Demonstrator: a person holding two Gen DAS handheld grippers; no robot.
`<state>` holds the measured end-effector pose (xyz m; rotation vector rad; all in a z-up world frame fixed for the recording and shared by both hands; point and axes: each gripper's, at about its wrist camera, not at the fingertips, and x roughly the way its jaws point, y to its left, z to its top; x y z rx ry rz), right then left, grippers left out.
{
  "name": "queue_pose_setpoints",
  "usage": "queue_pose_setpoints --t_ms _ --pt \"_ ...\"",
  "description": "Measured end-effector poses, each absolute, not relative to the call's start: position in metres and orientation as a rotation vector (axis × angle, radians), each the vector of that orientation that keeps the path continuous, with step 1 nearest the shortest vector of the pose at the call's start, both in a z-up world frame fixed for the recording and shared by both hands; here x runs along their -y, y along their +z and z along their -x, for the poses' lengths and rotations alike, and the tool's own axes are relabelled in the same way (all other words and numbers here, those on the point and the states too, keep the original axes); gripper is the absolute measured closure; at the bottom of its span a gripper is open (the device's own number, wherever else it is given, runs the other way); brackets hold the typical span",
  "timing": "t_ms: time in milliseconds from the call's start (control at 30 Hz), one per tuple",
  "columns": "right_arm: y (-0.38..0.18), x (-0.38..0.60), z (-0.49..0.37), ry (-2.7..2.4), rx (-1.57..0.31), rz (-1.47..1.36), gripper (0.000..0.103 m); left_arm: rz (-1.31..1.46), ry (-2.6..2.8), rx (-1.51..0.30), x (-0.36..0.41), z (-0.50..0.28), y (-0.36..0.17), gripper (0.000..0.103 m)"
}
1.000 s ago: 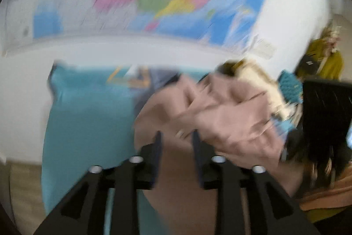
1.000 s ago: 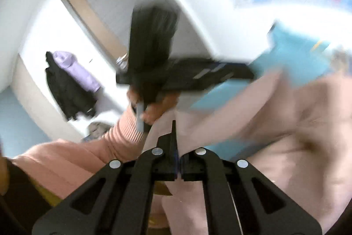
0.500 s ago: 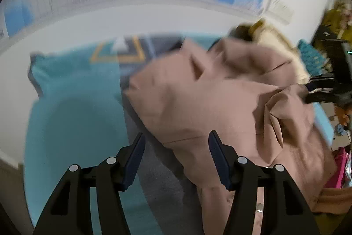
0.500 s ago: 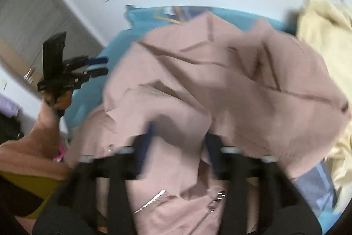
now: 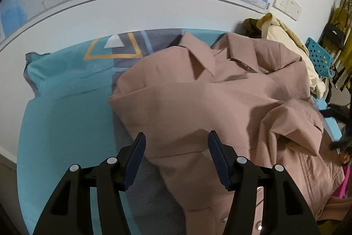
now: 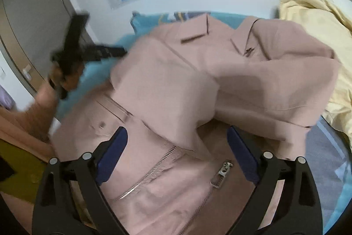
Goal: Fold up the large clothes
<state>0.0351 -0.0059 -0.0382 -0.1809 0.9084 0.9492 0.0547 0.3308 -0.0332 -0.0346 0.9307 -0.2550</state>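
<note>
Left hand-held gripper (image 5: 176,147): jaws parted about halfway, gripping nothing, poised above the near left edge of the dusty-pink zip jacket (image 5: 215,107); opened within the past second, now steady. Cloth seen between the fingers, but lying below them, not pinched.

Jacket: dropped in a rumpled heap on the bed (image 5: 63,129) ahead of both tools, collar (image 5: 198,58) at the far end near the wall, one flap folded over toward the right, zipper (image 6: 222,171) running just under the right tool. A second ago lifted and bunched in the air; now lying on the teal cover.

Right hand-held gripper (image 6: 176,147): jaws wide and just been opening from fully closed, with jacket fabric beneath them but nothing clamped. Left tool visible off to its left, blurred.

Beyond the jacket on the right, a cream garment (image 6: 319,21) piled against the wall.

Judgement: garment just released onto the bed, so laying-out done roughly; smoothing and spreading likely needed before any fold.
</note>
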Motion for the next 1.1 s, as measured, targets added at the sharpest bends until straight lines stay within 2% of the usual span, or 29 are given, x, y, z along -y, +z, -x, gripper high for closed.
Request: queue_pose_setpoints --t_ms 67,100,167,233,367,400,433,500,567,633,667,733,867,933,1033,1100 --pt "-0.044 -0.002 -0.041 0.972 -0.949 0.187 0.081 0.018 -0.248 -0.928 -0.324 -0.055 -0.033 0.047" --pt "-0.04 0.002 -0.044 0.986 -0.949 0.174 0.087 0.013 -0.244 -0.927 -0.322 -0.055 -0.033 0.048" --pt "-0.022 0.009 -0.051 0.983 -0.917 0.169 0.089 0.01 -0.24 -0.921 -0.32 -0.054 -0.032 0.055" --pt "0.004 0.023 -0.066 0.939 -0.9 0.157 0.089 0.012 -0.223 -0.906 -0.32 -0.052 -0.03 0.062" --pt "0.036 0.052 -0.102 0.836 -0.913 0.155 0.088 0.015 -0.191 -0.885 -0.319 -0.055 -0.029 0.063" --pt "0.035 0.056 -0.109 0.794 -0.919 0.172 0.084 0.014 -0.19 -0.889 -0.318 -0.056 -0.031 0.063" --pt "0.032 0.058 -0.116 0.745 -0.928 0.2 0.075 0.014 -0.192 -0.895 -0.316 -0.058 -0.033 0.063" --pt "0.011 0.06 -0.129 0.689 -0.993 0.211 0.066 -0.01 -0.16 -0.908 -0.313 -0.06 -0.038 0.063" --pt "-0.01 0.059 -0.134 0.676 -1.043 0.207 0.049 -0.029 -0.153 -0.917 -0.31 -0.061 -0.042 0.062" --pt "-0.026 0.061 -0.13 0.654 -1.047 0.215 0.043 -0.029 -0.145 -0.924 -0.31 -0.06 -0.044 0.062" --pt "-0.03 0.062 -0.128 0.673 -1.045 0.198 0.036 -0.027 -0.147 -0.923 -0.311 -0.059 -0.043 0.061" --pt "-0.031 0.067 -0.122 0.69 -1.021 0.163 0.027 -0.025 -0.138 -0.923 -0.313 -0.056 -0.042 0.054" --pt "-0.034 0.074 -0.115 0.72 -0.958 0.071 0.025 -0.02 -0.172 -0.904 -0.31 -0.048 -0.036 0.052" --pt "-0.038 0.073 -0.119 0.703 -0.926 0.057 0.026 -0.031 -0.182 -0.891 -0.303 -0.047 -0.035 0.044" --pt "-0.048 0.064 -0.132 0.7 -0.907 0.018 0.025 -0.034 -0.199 -0.906 -0.293 -0.052 -0.038 0.038" --pt "-0.058 0.059 -0.144 0.706 -0.928 -0.018 0.031 -0.024 -0.218 -0.928 -0.288 -0.057 -0.044 0.036"
